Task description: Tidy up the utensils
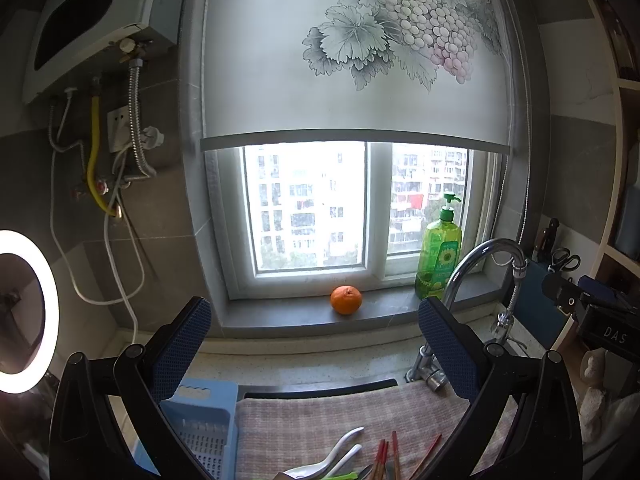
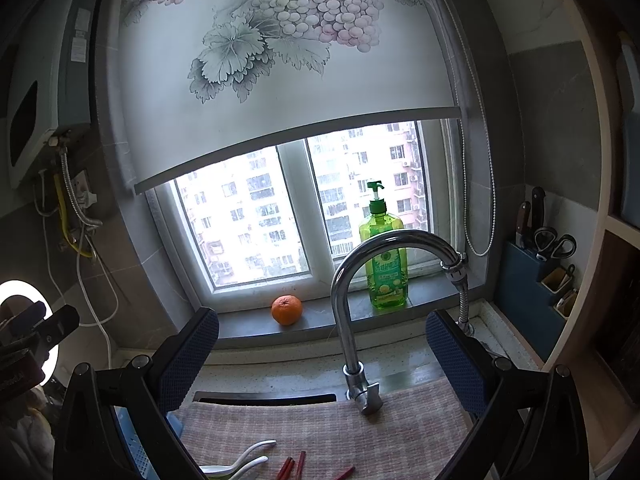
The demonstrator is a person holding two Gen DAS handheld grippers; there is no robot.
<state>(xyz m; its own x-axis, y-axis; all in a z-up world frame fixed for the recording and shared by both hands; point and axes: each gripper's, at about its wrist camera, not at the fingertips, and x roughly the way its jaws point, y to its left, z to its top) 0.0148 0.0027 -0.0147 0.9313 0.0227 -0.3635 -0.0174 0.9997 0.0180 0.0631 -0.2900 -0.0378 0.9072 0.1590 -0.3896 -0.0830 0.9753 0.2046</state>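
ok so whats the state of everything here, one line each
left tool: open, holding nothing
right tool: open, holding nothing
blind: partly lowered
tap: no water running
spoons: lying on the cloth
chopsticks: lying loose on the cloth
soap bottle: upright on the sill

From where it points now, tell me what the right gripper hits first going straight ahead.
Probably the faucet: its chrome neck rises between the open jaws of the right gripper, ahead of the windowsill. Depth is uncertain.
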